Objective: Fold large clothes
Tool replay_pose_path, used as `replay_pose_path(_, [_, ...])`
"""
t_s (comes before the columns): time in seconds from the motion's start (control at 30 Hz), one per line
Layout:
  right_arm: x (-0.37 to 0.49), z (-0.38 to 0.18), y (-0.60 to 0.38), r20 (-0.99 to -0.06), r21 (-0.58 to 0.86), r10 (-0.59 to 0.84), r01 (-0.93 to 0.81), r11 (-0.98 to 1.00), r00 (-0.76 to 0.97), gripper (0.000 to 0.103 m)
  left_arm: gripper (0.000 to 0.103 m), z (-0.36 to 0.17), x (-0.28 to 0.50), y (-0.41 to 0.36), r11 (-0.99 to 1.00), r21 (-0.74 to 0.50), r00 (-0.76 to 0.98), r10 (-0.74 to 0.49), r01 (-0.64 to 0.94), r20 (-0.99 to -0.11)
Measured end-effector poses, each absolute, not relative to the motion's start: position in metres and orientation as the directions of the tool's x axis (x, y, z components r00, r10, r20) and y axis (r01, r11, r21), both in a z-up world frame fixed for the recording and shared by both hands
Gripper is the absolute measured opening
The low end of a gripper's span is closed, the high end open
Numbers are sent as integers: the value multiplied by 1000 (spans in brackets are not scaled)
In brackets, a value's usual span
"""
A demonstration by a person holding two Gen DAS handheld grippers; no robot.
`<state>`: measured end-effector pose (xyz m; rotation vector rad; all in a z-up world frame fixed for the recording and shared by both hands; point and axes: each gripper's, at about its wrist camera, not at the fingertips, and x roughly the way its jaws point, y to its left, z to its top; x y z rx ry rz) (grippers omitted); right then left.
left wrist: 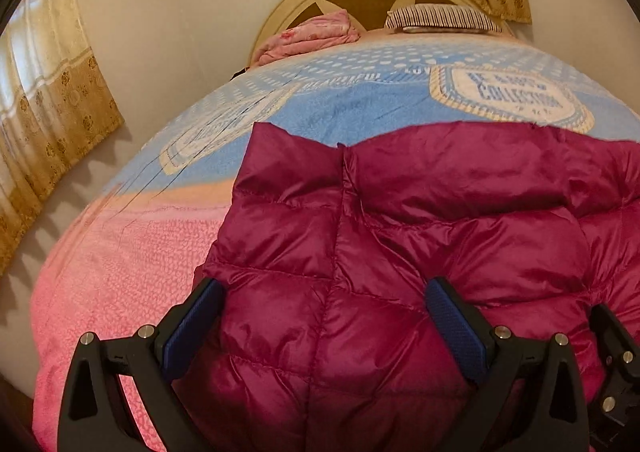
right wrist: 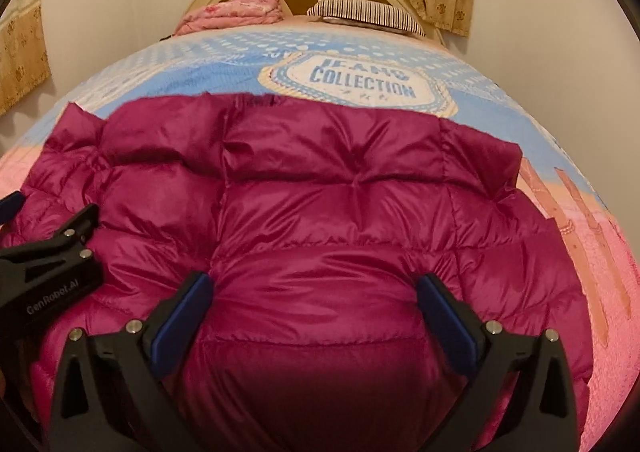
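Magenta puffer jacket (right wrist: 320,212), one, hid its own sleeves; my left gripper (left wrist: 324,316) and right gripper (right wrist: 316,308) both gaped wide above it.

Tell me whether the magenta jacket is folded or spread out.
Spread out: the jacket lies flat across the bed cover, with no fold seen. Its near part is hidden.

A quilted, glossy magenta puffer jacket (right wrist: 320,220) lies spread on a bed's blue-and-pink printed blanket (right wrist: 440,64). The right gripper (right wrist: 314,312) hangs over it, jaws wide apart; the black left gripper (right wrist: 48,264) shows at the left edge.
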<state>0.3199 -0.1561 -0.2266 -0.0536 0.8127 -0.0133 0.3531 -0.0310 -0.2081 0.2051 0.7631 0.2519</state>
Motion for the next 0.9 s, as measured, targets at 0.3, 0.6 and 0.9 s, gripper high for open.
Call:
replay_pose_path(0.3, [325,-232,-156,-748,-59,-36,-12,998,663,103,102,-211,358,-36,939,311,683,324,-148,-654])
replay_pose_path(0.6, [313,-221,-158,-737,-45,-20,-19,999,676,103,102,-169,298,-11,948,259,751,307,-185,-585])
replay_pose_path(0.9, [209,-195,-164,-656,-33,-11,-14,999,754,103,102,-187,238,41,956,159,700,289,-246,-654])
